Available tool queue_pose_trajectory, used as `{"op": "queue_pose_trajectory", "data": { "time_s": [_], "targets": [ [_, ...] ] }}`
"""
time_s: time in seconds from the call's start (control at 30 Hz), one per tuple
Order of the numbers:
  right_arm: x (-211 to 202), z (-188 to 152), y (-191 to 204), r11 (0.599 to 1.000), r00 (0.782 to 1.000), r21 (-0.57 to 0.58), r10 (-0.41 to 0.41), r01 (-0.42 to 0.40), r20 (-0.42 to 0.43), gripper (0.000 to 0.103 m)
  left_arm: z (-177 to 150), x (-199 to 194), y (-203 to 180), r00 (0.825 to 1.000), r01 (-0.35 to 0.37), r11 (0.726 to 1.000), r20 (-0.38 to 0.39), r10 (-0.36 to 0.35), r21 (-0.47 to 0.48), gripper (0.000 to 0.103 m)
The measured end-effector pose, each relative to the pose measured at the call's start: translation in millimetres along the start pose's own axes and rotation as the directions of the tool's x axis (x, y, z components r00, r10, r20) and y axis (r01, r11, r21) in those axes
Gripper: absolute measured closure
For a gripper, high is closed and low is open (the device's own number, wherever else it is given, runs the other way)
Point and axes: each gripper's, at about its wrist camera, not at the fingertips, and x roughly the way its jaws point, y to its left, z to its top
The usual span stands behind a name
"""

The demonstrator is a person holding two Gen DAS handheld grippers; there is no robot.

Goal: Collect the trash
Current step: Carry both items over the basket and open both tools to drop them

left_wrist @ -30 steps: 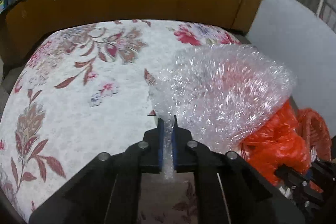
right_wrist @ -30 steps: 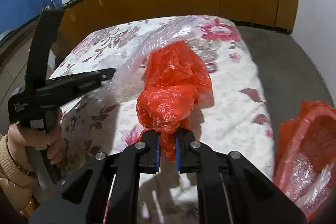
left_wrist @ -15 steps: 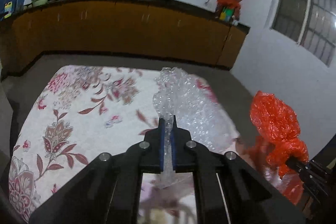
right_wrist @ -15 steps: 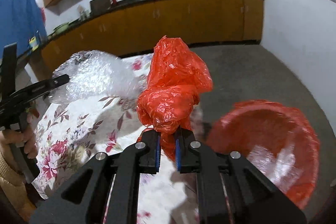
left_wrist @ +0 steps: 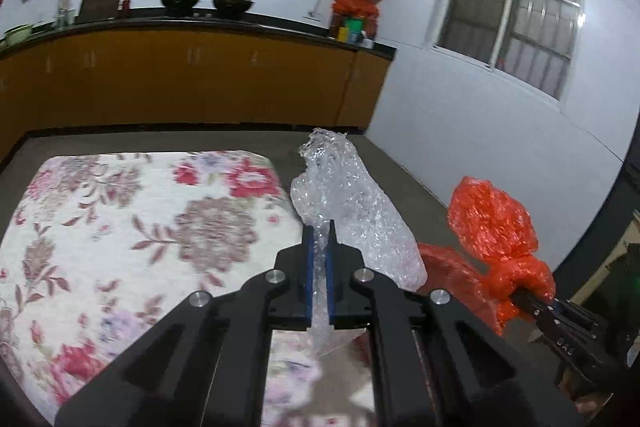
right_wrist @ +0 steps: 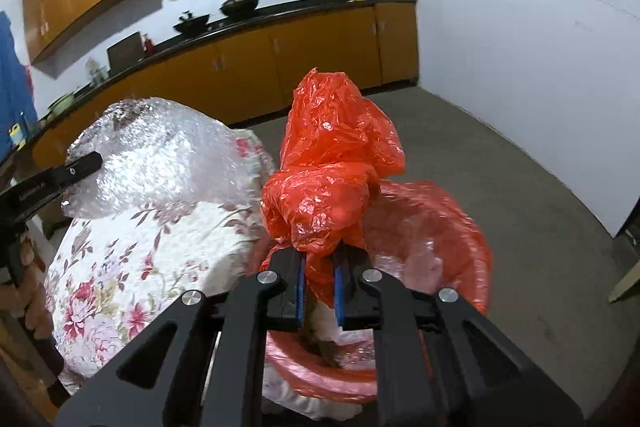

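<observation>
My left gripper (left_wrist: 319, 247) is shut on a crumpled sheet of clear bubble wrap (left_wrist: 352, 211) and holds it in the air past the table's right edge. It also shows in the right wrist view (right_wrist: 160, 155). My right gripper (right_wrist: 319, 267) is shut on a crumpled red plastic bag (right_wrist: 332, 167), held above a bin lined with a red bag (right_wrist: 452, 227) that stands on the floor beside the table. The red plastic bag also shows in the left wrist view (left_wrist: 492, 223), to the right of the bubble wrap.
A table with a floral cloth (left_wrist: 120, 247) lies to the left. Orange kitchen cabinets (left_wrist: 200, 79) run along the far wall under a dark counter with pots. A white wall with a window (left_wrist: 512, 11) is at the right. The floor (right_wrist: 520, 167) is grey concrete.
Both grippers have lifted their loads off the table and swung right. The red plastic bag now hangs over the red-lined bin, and the bubble wrap is past the table's edge.
</observation>
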Motion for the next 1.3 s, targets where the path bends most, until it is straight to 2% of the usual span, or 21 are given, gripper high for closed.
{"op": "queue_pose_trajectory", "data": {
  "time_s": [0.27, 0.5, 0.83, 1.3],
  "targets": [
    [-9, 6, -29, 0.998, 1.0, 0.054, -0.016, 0.015, 0.027, 0.092, -19, 23, -54, 0.999, 0.027, 0.999, -0.038, -0.026, 0.031, 0.097],
    [-9, 6, -43, 0.997, 1.0, 0.079, 0.0, -0.003, 0.029, 0.092, -33, 43, -81, 0.997, 0.03, 0.999, -0.075, -0.026, 0.043, 0.097],
    [-5, 5, -64, 0.993, 1.0, 0.115, 0.012, -0.015, 0.022, 0.092, -39, 66, -96, 0.995, 0.018, 0.999, -0.097, -0.013, 0.047, 0.097],
    [5, 6, -62, 0.991, 1.0, 0.129, 0.029, -0.028, -0.005, 0.092, -47, 85, -99, 0.992, 0.013, 0.999, -0.123, -0.007, 0.044, 0.097]
  ]
}}
